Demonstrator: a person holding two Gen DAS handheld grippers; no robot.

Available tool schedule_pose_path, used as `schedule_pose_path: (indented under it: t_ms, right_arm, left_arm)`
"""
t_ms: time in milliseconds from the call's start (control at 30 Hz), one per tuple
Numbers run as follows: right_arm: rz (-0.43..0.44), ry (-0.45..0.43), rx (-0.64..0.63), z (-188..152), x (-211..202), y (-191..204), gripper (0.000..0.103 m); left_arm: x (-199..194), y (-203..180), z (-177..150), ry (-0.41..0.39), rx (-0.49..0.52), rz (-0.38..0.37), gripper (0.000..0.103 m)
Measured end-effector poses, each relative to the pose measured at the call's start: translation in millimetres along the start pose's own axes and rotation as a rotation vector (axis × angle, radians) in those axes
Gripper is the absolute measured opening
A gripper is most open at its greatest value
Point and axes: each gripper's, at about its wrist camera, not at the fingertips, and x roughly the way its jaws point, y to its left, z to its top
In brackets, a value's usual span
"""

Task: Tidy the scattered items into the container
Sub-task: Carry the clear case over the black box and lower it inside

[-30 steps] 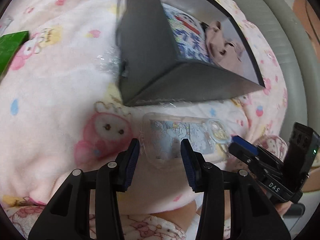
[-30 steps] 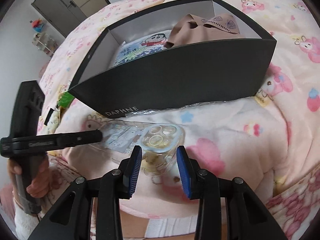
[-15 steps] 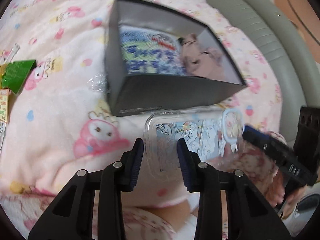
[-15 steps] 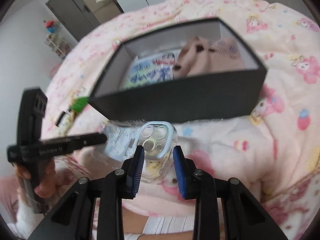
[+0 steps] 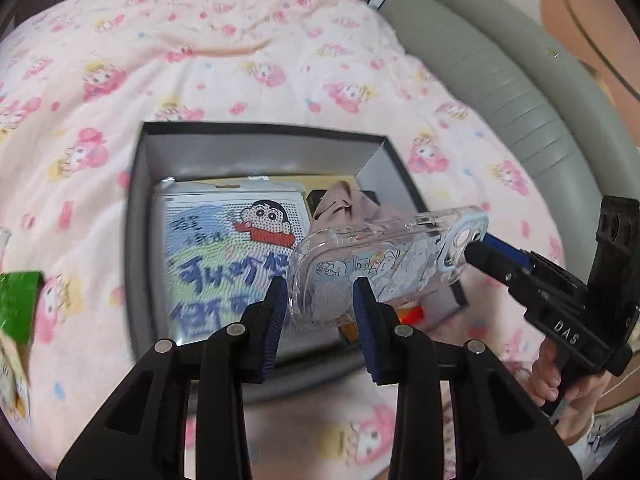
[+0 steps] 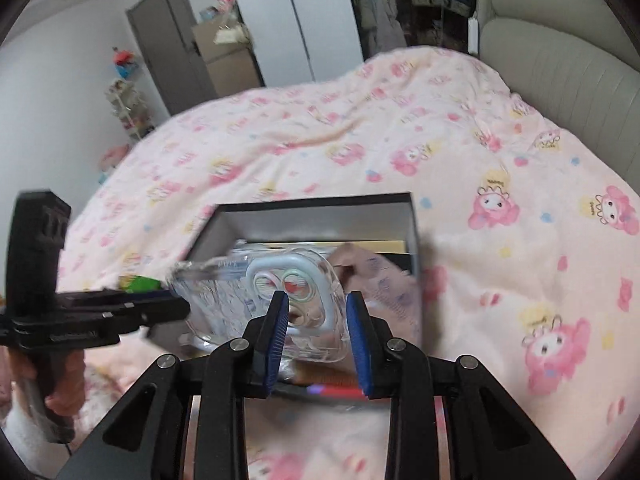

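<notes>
A clear phone case (image 5: 384,256) with cartoon print hangs over the open dark grey box (image 5: 136,208), carried by both grippers. My left gripper (image 5: 320,286) is shut on its plain end. My right gripper (image 5: 476,250) pinches the camera-ring end from the right. In the right wrist view the phone case (image 6: 216,304) lies between the blue pads of the right gripper (image 6: 316,300), and the left gripper (image 6: 180,306) reaches in from the left. The box (image 6: 320,204) holds a cartoon-printed packet (image 5: 228,248) and a beige cloth (image 5: 340,204).
The box sits on a pink cartoon-print blanket (image 5: 240,60) spread over a bed. A green packet (image 5: 16,304) lies on the blanket left of the box. A grey padded headboard (image 5: 500,72) runs along the right. A hand (image 5: 548,376) holds the right gripper's handle.
Both grippers closed on the phone case as it lay on the blanket in front of the box, then lifted it together up and forward until it hangs over the box opening.
</notes>
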Motion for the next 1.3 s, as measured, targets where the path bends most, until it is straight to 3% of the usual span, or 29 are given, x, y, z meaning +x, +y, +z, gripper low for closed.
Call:
schedule_pose_path:
  t_ms: [67,233,500,733,867,967,1167,1300]
  right_arm:
    - [-0.026,0.053,0.014,-5,16,-12,0.026]
    - [-0.051,0.094,-0.002,-18,37,-20,0.026]
    - [-0.102,0.175,-0.003,-16,72,-25,0.026]
    - [-0.134,0.066,-0.039,-2,47,-16,0.026]
    - [-0.078,0.152,-0.058,-5,72,-8,0.026]
    - [-0.1,0.196,-0.052,-14,81,-8,0.026]
    - [-0.131,0.136,-0.081,5,75,-7,0.026]
    - [-0.128,0.172,-0.09,17,96,-7,0.026]
  left_arm:
    - [22,3,3,0.045,-0.013,-0.015,0.033]
    - [59,10,-2,0.113,-0.004,0.005,0.033]
    - [92,19,7,0.203,-0.025,0.003,0.035]
    - [84,19,11,0.159,-0.035,-0.002,0.035]
    - [95,8,10,0.19,-0.017,0.004,0.035]
    - [95,-3,5,0.21,0.019,-0.044,0.037]
    - [87,4,29,0.146,-0.029,-0.015,0.036]
    - [97,-4,34,0.155,-0.009,-0.001,0.036]
